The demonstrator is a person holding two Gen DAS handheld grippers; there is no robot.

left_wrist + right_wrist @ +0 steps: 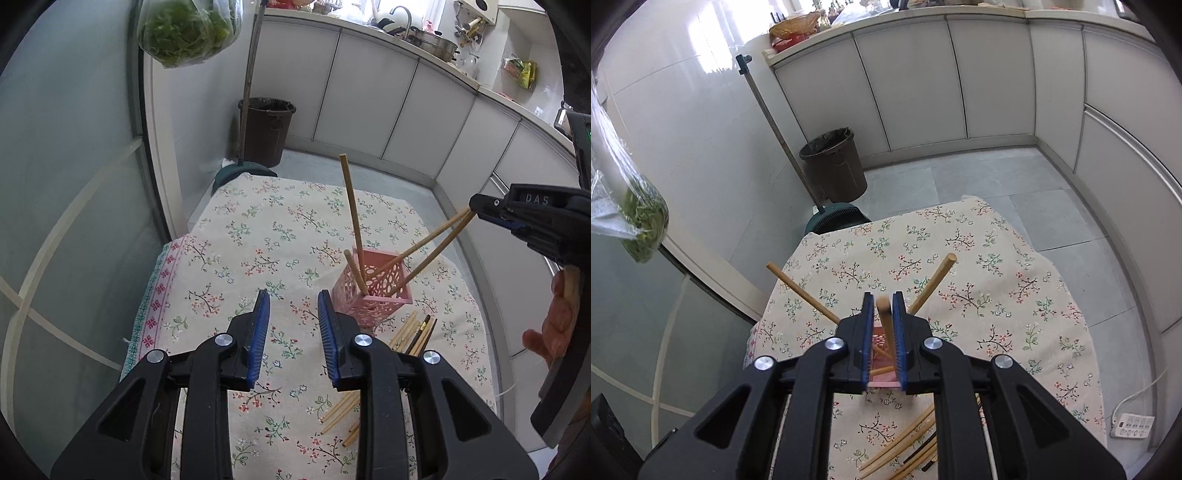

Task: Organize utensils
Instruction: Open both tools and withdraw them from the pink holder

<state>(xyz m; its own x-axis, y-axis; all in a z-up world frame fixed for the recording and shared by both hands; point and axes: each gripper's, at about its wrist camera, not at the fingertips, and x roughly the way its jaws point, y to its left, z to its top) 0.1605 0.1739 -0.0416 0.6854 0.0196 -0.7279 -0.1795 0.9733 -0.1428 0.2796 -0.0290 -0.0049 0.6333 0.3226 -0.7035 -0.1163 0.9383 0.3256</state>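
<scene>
— Surroundings?
— Floral cloth [258, 229] over a small table. Brown bin [266, 129] on the floor beyond, just beside a long broom handle [251, 74] leaning at the wall. Bag of greens [184, 33] hanging at upper left. White cabinets [369, 92] along the back. Power strip [1132, 424] on the floor at the right.

— Task items, and where?
— Pink basket [373, 299], pierced walls, standing on the cloth right of centre. Inside: one tall chopstick [352, 221] nearly upright, one shorter chopstick [354, 267] beside it. Loose chopsticks [413, 332], pale ones plus a dark one, lying flat on the cloth on the near side of the basket.

— Anything in the way?
— In the right wrist view, both standing sticks splayed out to either side of the tool's tips. Basket directly beneath, mostly hidden behind the fingers.

— Left gripper [293, 295]?
— Released, blue pads well apart, nothing between them. Hovering over bare cloth just left of the basket.

— Right gripper [882, 297]?
— Above the basket, jaws narrow. Pair of chopsticks [424, 247] running from its tips down into the basket. Upper ends blurred between the pads; pressed or loose, cannot tell. Hand [554, 325] visible behind on the handle.
</scene>
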